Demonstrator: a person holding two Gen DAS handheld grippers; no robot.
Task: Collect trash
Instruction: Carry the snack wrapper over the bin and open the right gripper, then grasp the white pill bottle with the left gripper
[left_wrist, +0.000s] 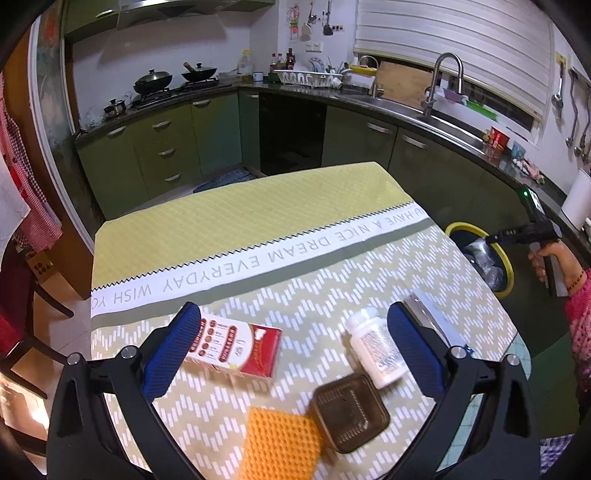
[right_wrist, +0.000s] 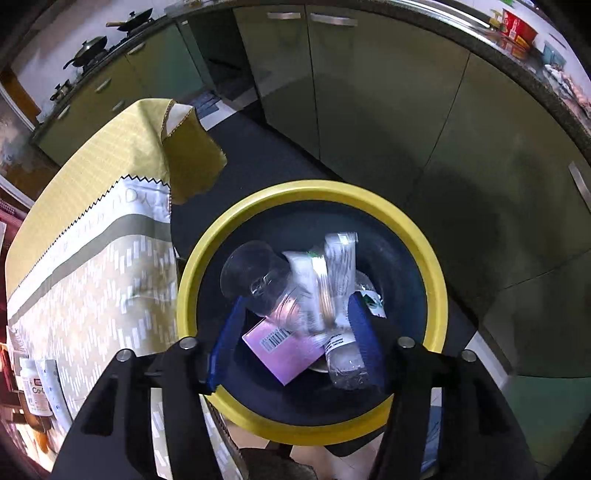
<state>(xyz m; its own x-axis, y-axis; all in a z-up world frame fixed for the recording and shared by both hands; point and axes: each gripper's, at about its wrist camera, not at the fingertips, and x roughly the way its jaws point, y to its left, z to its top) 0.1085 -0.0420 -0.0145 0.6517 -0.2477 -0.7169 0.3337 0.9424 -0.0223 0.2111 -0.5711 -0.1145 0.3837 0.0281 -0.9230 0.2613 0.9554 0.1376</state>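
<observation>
green kitchen cabinets (left_wrist: 166, 147), steel sink (left_wrist: 417, 110), white window blind (left_wrist: 454, 40)

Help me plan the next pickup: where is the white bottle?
In the left wrist view, the white bottle lies on the tablecloth, right of centre, between the red box and a silver packet, just above the brown tray.

"HAVE A NICE DREAM EVERYDAY WISH YO" upside down on the tablecloth's white band (left_wrist: 258, 254) beyond the left tool, "Co-" on a white bottle (right_wrist: 35, 387) far left of the right tool, red box (left_wrist: 236, 345) print unreadable
</observation>
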